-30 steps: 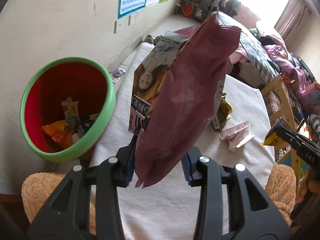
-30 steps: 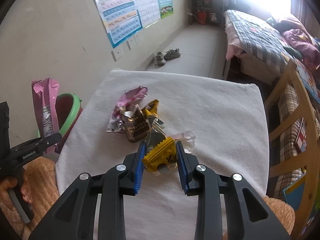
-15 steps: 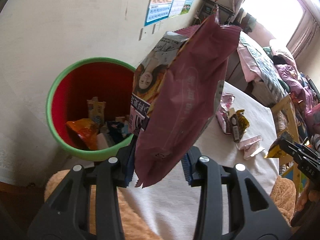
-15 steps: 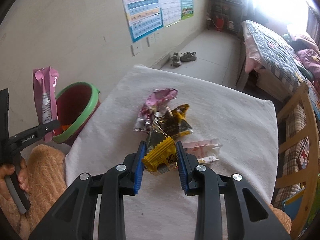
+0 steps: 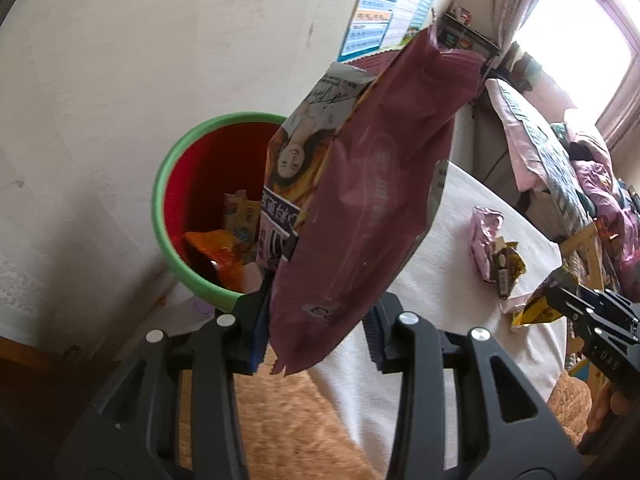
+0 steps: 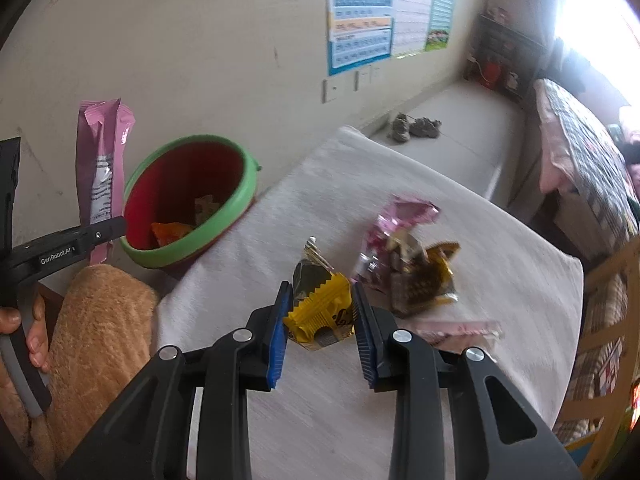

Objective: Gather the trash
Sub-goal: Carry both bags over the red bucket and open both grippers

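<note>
Bin (image 5: 160, 208) half-hidden behind pink bag (image 5: 360, 208) in L jaws; R jaws clamping yellow wrapper (image 6: 320, 312).

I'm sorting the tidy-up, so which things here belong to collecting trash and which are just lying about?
Job:
left tool holding maroon snack bag
right tool holding yellow wrapper
green-rimmed red bin
pink and brown wrappers on the table

Lying about:
shoes
wall charts
bed
</note>
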{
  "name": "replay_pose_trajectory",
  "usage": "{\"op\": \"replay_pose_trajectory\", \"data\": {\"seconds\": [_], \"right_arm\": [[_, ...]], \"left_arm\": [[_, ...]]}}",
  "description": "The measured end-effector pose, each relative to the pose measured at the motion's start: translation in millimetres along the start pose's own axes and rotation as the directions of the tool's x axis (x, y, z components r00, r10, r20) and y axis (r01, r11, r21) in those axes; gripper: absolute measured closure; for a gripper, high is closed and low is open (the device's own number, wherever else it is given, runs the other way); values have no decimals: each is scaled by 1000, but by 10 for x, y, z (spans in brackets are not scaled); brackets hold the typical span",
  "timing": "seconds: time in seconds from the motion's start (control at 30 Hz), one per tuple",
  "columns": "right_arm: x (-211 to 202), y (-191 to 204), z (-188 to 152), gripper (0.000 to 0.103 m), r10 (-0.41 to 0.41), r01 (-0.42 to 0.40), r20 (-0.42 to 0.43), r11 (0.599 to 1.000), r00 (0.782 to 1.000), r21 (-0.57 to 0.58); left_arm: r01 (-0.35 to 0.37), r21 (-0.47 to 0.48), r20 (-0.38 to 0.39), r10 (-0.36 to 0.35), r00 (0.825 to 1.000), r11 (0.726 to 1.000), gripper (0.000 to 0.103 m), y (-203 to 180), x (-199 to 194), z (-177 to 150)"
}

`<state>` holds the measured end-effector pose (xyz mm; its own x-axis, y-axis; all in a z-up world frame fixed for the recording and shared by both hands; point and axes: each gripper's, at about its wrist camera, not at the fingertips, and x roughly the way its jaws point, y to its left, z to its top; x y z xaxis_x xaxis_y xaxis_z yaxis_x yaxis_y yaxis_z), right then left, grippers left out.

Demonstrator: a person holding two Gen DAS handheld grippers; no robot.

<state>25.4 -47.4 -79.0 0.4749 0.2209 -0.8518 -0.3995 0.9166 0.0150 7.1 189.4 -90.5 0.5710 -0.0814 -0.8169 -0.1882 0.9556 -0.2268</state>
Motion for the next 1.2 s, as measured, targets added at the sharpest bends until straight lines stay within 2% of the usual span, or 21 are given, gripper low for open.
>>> {"op": "replay_pose_trajectory", "data": {"seconds": [0.6, 0.87, 1.03, 1.1, 1.2], "right_arm": [[295, 616, 604, 74, 62, -59, 24, 991, 998, -120], [632, 830, 930, 74, 140, -139, 5, 988, 990, -70], [678, 998, 1108, 73, 139, -135, 31, 985, 990, -105], [697, 1051, 1177, 73, 142, -137, 40, 984, 989, -114], [698, 1111, 1245, 70, 161, -153, 62, 981, 985, -120]], "left_arm": [[-90, -62, -14, 89, 996, 994, 65, 490, 79, 205], [-106, -78, -44, 103, 994, 991, 65, 545, 276, 375], [-109, -76, -58, 105, 993, 991, 65, 529, 366, 424], [-109, -81, -66, 103, 992, 991, 64, 528, 400, 418], [-104, -103, -80, 96, 992, 989, 51, 551, 449, 416]]}}
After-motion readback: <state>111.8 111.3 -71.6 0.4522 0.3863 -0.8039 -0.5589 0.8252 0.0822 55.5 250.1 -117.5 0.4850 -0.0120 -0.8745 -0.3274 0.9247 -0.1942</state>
